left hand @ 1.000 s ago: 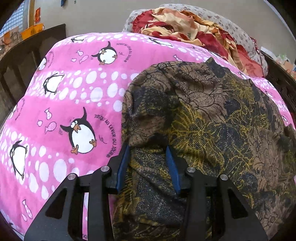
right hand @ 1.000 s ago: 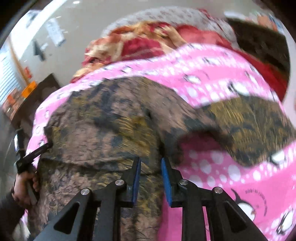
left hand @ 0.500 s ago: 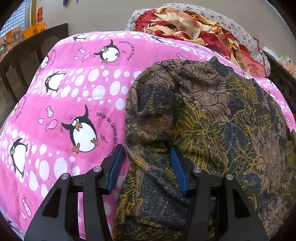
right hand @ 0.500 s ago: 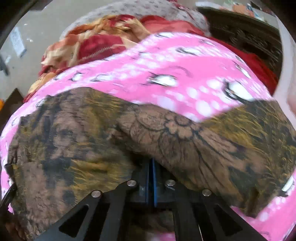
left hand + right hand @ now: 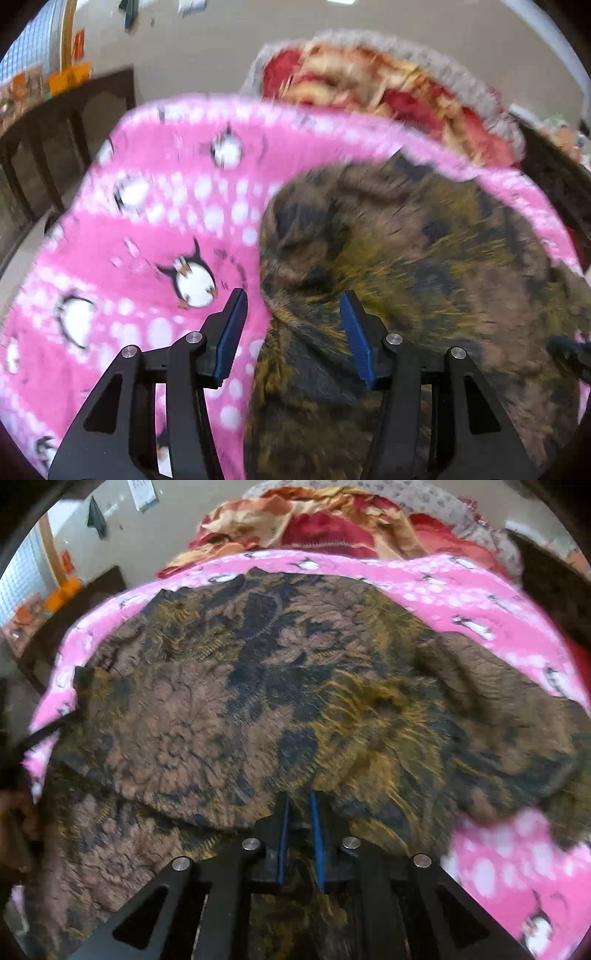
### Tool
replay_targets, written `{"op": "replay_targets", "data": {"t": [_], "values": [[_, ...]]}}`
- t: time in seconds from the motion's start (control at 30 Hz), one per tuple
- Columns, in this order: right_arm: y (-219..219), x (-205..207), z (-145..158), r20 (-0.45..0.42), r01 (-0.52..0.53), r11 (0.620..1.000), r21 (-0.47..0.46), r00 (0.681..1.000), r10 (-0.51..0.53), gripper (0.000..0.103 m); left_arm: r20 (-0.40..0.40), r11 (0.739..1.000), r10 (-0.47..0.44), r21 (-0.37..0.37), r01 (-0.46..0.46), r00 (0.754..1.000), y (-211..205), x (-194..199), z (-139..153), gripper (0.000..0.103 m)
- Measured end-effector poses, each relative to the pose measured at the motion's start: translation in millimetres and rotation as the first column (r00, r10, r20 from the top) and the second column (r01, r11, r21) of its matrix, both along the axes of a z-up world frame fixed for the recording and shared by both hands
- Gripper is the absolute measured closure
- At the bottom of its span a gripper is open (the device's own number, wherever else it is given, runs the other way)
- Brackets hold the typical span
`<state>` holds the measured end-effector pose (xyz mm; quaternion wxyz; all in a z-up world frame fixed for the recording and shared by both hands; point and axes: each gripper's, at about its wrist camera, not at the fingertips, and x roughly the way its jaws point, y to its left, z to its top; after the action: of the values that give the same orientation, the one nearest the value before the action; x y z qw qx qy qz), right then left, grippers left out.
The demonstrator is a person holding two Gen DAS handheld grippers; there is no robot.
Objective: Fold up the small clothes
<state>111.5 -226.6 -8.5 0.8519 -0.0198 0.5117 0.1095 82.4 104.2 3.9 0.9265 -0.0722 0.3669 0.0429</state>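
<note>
While the brown and gold patterned garment (image 5: 280, 701) lies spread over the pink penguin blanket (image 5: 147, 229), it covers most of the bed surface in the right wrist view, from 9 o'clock round to 3 o'clock. Right gripper (image 5: 300, 805): jaws nearly together, blue pads clamped on a raised fold of the garment at its near edge, at 6 o'clock in that view. Left gripper (image 5: 291, 310): jaws apart, having opened within the last second; the garment's left edge lies between the pads, neither pad seen pressing on it. Bare blanket shows from 7 to 11 o'clock in the left wrist view. Red and cream bedding (image 5: 317, 524) is heaped at 12 o'clock, beyond the blanket. Dark wooden furniture (image 5: 62, 125) stands at 10 o'clock in the left view, well apart from the garment. Left view is motion-blurred; fine detail there cannot be confirmed.
</note>
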Motion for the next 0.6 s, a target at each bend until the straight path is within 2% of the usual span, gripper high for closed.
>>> {"op": "replay_targets", "data": {"t": [0.07,0.13,0.17,0.2,0.23,0.27,0.3,0.37,0.4,0.43,0.5,0.6], "values": [[11.2,-3.2,15.5,0.017,0.037,0.998,-0.05,0.999,-0.037,0.09,0.035,0.999,-0.053,0.006,0.053,0.998,-12.6,-11.8,9.4,0.051],[34.1,-3.7,36.0,0.084,0.006,1.0,-0.023,0.996,-0.004,0.086,-0.019,0.995,-0.104,-0.011,0.104,0.994,-28.1,-9.0,-1.3,0.051],[50.8,-3.1,45.2,0.119,-0.021,1.0,-0.006,0.993,0.021,0.077,-0.046,0.994,-0.112,0.003,0.112,0.993,-32.2,-6.5,-7.0,0.051],[62.1,-3.9,48.4,0.135,-0.04,0.999,0.002,0.99,0.04,0.06,-0.115,0.99,-0.129,0.036,0.134,0.985,-40.8,-3.6,-23.2,0.051],[72.8,-2.3,48.1,0.144,-0.066,0.998,0.004,0.987,0.065,0.051,-0.158,0.989,-0.136,0.045,0.144,0.978,-43.0,-3.2,-34.0,0.051],[86.0,-1.6,41.3,0.142,-0.092,0.996,-0.019,0.985,0.093,0.038,-0.163,0.986,-0.143,0.06,0.155,0.976,-45.5,-7.8,-41.5,0.051],[93.2,-3.0,30.5,0.119,-0.101,0.993,-0.057,0.987,0.107,0.036,-0.125,0.984,-0.151,0.07,0.161,0.981,-45.1,-15.8,-39.7,0.051],[95.3,-7.1,-4.2,0.001,-0.125,0.986,-0.112,0.992,0.125,0.035,-0.137,0.984,-0.158,0.059,0.167,0.978,-43.1,-20.0,-39.1,0.051],[83.4,-17.9,-4.5,0.071,-0.103,0.993,-0.053,0.992,0.107,0.028,-0.133,0.984,-0.162,0.053,0.17,0.978,-42.0,-21.4,-39.7,0.051],[77.2,-22.6,-5.3,0.09,-0.089,0.996,-0.026,0.992,0.091,0.025,-0.128,0.984,-0.164,0.044,0.171,0.978,-40.5,-20.5,-41.6,0.05],[73.0,-25.7,-5.3,0.078,-0.1,0.995,-0.014,0.992,0.1,0.025,-0.128,0.985,-0.161,0.036,0.167,0.979,-39.4,-20.0,-42.4,0.048],[76.8,-26.1,-0.9,0.049,-0.103,0.993,-0.052,0.993,0.106,0.025,-0.123,0.985,-0.155,0.05,0.162,0.98,-42.0,-20.6,-43.5,0.047]]}}
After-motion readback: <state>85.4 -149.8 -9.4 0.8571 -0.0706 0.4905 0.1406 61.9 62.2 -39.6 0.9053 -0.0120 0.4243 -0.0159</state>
